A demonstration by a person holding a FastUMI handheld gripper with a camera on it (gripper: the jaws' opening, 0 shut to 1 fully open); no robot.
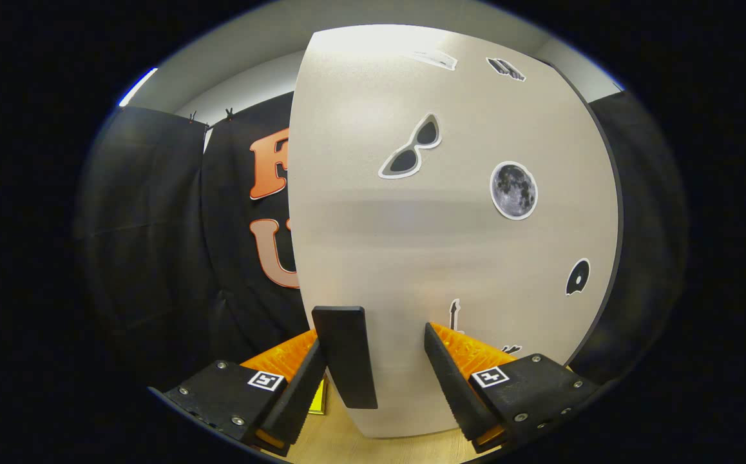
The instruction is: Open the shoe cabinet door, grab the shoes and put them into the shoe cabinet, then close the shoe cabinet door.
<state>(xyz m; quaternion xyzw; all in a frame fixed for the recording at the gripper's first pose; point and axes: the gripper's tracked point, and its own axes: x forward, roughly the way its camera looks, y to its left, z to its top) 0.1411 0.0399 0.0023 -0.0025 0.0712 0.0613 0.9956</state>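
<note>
The shoe cabinet door is a pale beige panel with several stickers on it, standing close in front of me. Its dark upright handle is mounted near the door's lower left edge. My gripper is open, with the handle between the fingers. The handle lies right against the left finger. A wide gap separates it from the right finger. Whether the left finger actually touches the handle I cannot tell.
Black booth cloth hangs to the left of the door and beyond its right edge. A strip of wooden floor shows below the door. A small yellow object sits low beside the left finger.
</note>
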